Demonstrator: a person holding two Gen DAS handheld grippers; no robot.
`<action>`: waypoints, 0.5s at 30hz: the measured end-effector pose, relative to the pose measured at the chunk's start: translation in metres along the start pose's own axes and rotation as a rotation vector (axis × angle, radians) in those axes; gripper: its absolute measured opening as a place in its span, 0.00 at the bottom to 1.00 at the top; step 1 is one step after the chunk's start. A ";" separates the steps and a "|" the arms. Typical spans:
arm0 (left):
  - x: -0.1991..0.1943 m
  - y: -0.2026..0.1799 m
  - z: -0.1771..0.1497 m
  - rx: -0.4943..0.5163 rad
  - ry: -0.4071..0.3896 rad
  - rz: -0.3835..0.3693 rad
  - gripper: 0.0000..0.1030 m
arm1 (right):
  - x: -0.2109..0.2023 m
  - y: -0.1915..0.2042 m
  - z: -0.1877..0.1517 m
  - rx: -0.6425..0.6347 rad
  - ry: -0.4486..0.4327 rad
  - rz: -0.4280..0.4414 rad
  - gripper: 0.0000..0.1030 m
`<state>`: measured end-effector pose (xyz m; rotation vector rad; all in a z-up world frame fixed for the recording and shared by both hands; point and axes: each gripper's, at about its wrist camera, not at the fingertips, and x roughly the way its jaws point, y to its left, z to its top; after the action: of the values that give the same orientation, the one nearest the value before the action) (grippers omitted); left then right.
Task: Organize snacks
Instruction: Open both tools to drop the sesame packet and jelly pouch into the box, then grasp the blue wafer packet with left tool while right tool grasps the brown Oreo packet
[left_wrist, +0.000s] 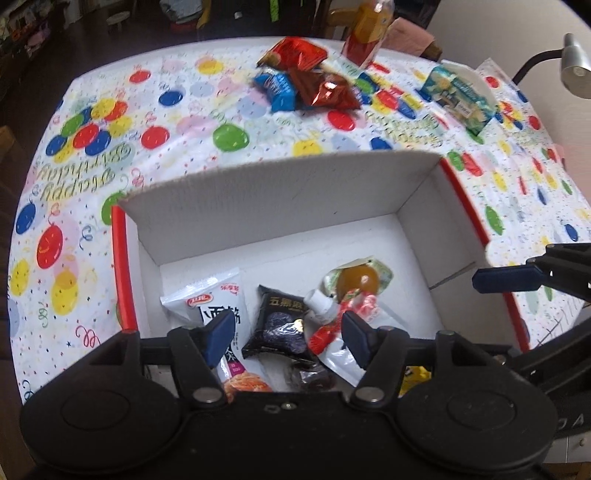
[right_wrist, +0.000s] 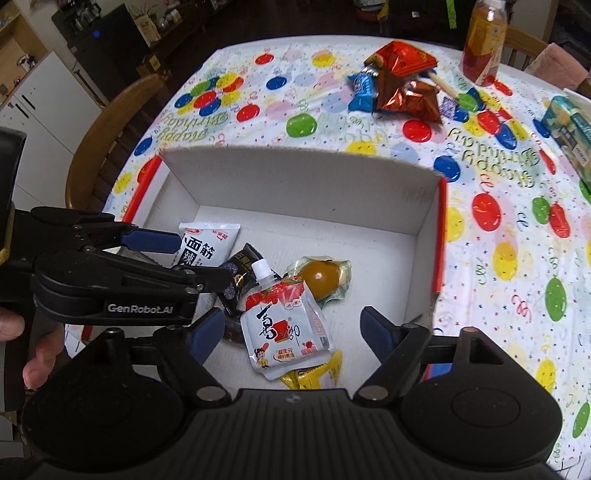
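Both grippers hang over the near edge of the white box (right_wrist: 295, 192), which sits on a balloon-print tablecloth (left_wrist: 110, 147). Left gripper (left_wrist: 286, 338): fingers spread, nothing between them. Right gripper (right_wrist: 291, 332): fingers spread wide, also holding nothing. Box contents, near to far: a yellow packet (right_wrist: 314, 374) at the near wall, partly under a white-and-red drink pouch (right_wrist: 284, 325) with a screw cap; a black packet (left_wrist: 279, 325) and a white packet (left_wrist: 207, 299) to the left; a sealed brown egg (right_wrist: 323, 278) just beyond the pouch. Far half of the box floor is bare. Beyond the box, on the cloth: a heap of red packets (right_wrist: 402, 77) with a blue packet (right_wrist: 362, 88) touching its left side, a green-and-blue packet (left_wrist: 458, 96) at far right, and a bottle (right_wrist: 484, 40) at the far edge.
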<state>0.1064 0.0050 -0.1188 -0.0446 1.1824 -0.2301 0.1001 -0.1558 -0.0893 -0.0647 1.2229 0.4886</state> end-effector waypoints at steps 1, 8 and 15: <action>-0.004 -0.002 0.000 0.006 -0.009 -0.003 0.61 | -0.005 -0.001 0.000 0.003 -0.008 0.001 0.83; -0.030 -0.013 0.005 0.037 -0.085 -0.009 0.70 | -0.037 -0.013 0.001 0.027 -0.069 0.009 0.94; -0.051 -0.026 0.020 0.057 -0.172 0.001 0.83 | -0.063 -0.034 0.013 0.037 -0.153 -0.003 0.99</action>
<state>0.1024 -0.0116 -0.0610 -0.0132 1.0037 -0.2537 0.1090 -0.2023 -0.0344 0.0028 1.0811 0.4602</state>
